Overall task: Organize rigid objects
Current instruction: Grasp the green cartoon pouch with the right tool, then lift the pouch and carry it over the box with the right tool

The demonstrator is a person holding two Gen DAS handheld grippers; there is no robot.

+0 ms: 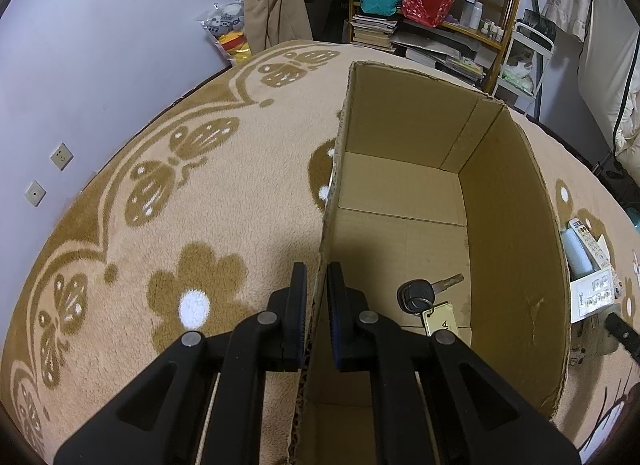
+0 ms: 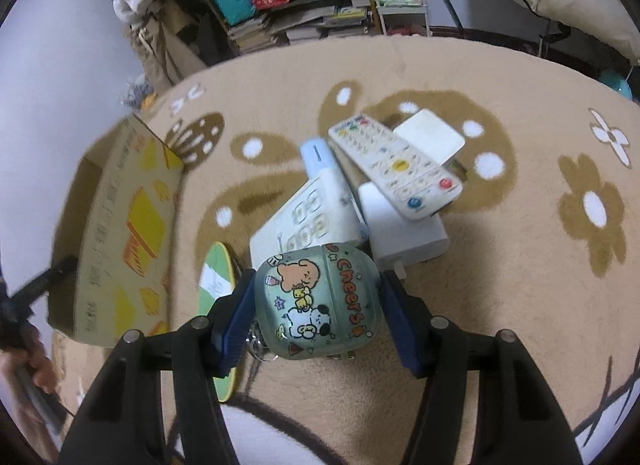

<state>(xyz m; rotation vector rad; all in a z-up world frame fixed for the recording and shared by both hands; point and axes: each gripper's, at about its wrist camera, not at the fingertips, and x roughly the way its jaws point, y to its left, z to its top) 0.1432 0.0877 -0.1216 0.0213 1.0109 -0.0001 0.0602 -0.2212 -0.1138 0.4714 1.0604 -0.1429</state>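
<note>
Your box sits on the rug with the key inside it. To its right, the remote lies atop the pile.

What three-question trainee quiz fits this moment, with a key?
1. What does the left gripper clamp?
2. True or false: the cardboard box is empty.
3. The right gripper grips: A) the remote, B) the cartoon case, C) the green disc.

Key:
1. The box's side wall.
2. False: a key with a tag lies inside.
3. B.
</note>
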